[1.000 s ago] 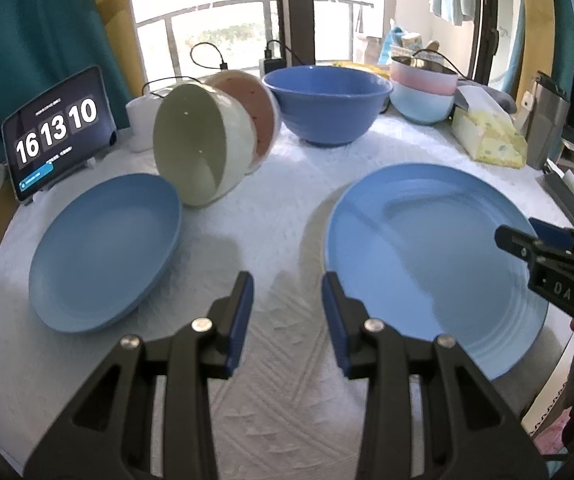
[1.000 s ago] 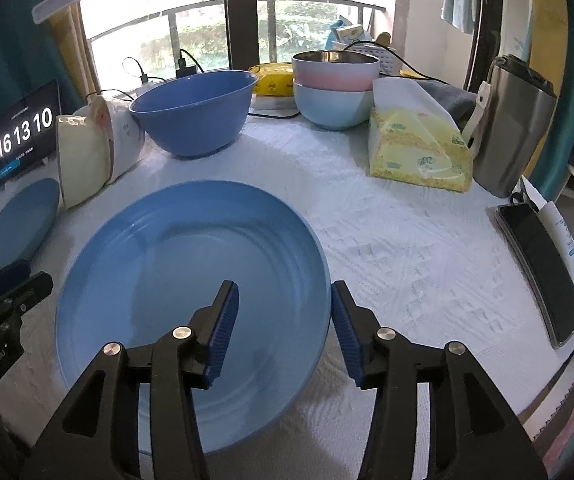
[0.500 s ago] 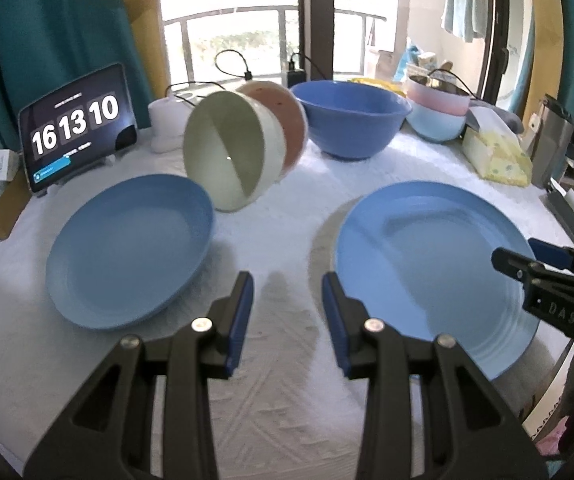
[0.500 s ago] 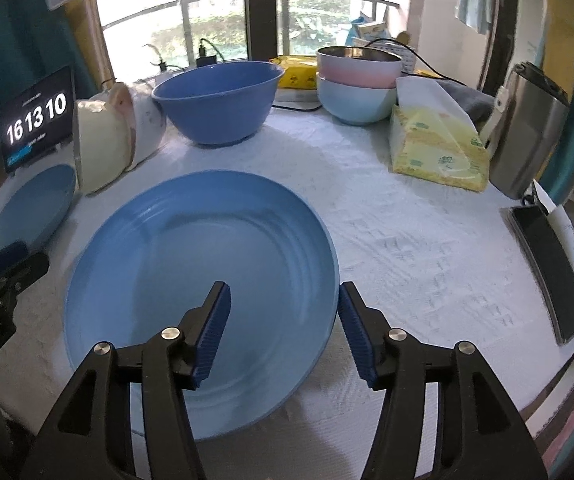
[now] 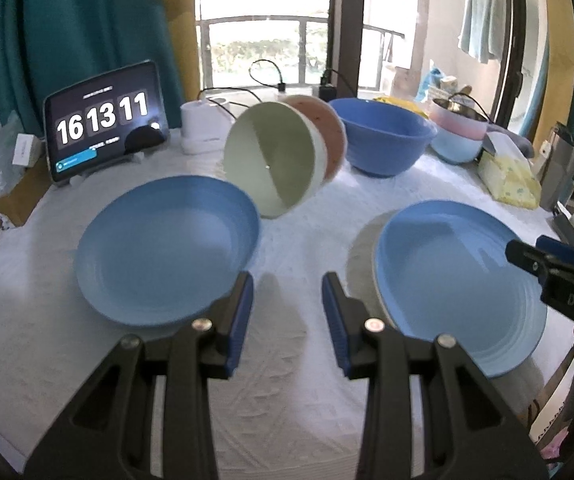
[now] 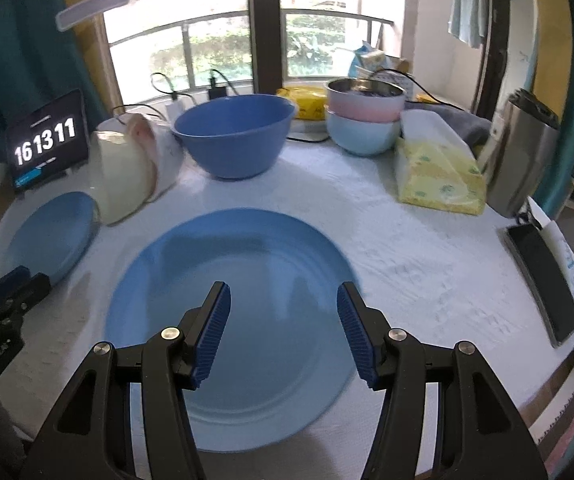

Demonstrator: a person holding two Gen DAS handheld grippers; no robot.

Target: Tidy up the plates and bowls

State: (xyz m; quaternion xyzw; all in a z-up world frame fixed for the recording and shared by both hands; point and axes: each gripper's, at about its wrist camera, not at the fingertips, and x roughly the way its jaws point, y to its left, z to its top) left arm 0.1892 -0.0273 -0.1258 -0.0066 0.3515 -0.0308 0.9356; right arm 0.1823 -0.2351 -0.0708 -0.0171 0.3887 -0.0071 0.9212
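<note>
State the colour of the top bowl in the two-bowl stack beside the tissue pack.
Pink; the top bowl shows best in the right wrist view.

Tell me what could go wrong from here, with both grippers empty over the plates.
The cream bowl and pink bowl lie tipped on their sides, touching the left plate's far rim; lifting that plate could set them rolling. The right plate lies flat, so the right gripper, whose jaws have just been opening, may push it rather than catch its rim.

Left claw (image 5: 287, 300) and right claw (image 6: 283, 324) both agape, empty, tilted downward.
</note>
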